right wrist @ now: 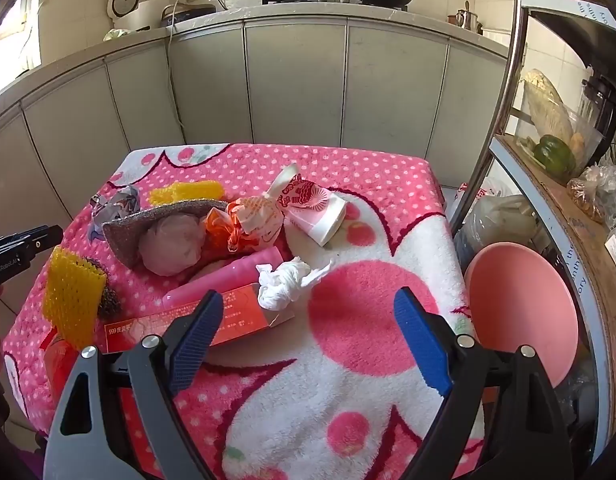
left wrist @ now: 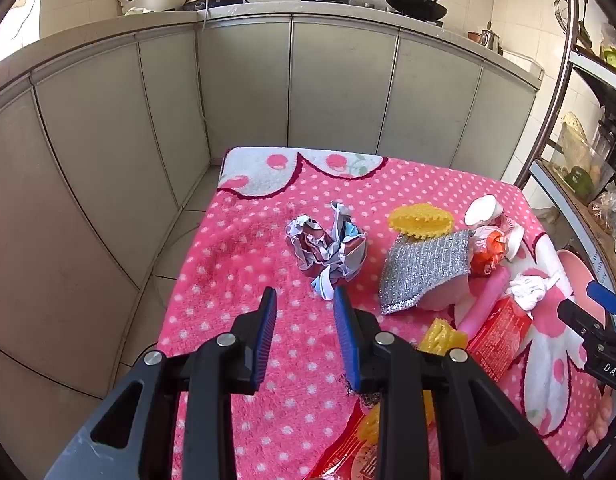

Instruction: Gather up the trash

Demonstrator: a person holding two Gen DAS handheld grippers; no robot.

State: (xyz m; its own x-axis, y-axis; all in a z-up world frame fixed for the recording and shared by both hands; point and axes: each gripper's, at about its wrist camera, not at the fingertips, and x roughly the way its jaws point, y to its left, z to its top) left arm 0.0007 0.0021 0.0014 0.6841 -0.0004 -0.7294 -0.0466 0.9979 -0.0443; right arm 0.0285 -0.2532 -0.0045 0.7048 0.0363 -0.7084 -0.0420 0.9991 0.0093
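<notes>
A crumpled printed wrapper (left wrist: 327,250) lies on the pink dotted blanket (left wrist: 244,280), just ahead of my left gripper (left wrist: 304,296), which is open and empty. The wrapper also shows in the right wrist view (right wrist: 116,206) at far left. A crumpled white tissue (right wrist: 286,282) lies just ahead of my right gripper (right wrist: 308,300), which is wide open and empty. A paper cup (right wrist: 313,210), an orange and white wrapper (right wrist: 244,224), a red box (right wrist: 212,320) and a pink tube (right wrist: 228,276) lie in the pile.
A silver scouring cloth (left wrist: 423,266), yellow foam nets (right wrist: 72,302) (left wrist: 419,220) and a steel wool ball (right wrist: 110,300) are on the blanket. A pink basin (right wrist: 523,312) sits off the table's right edge beside a metal shelf (right wrist: 547,184). Grey cabinets (left wrist: 268,92) stand behind.
</notes>
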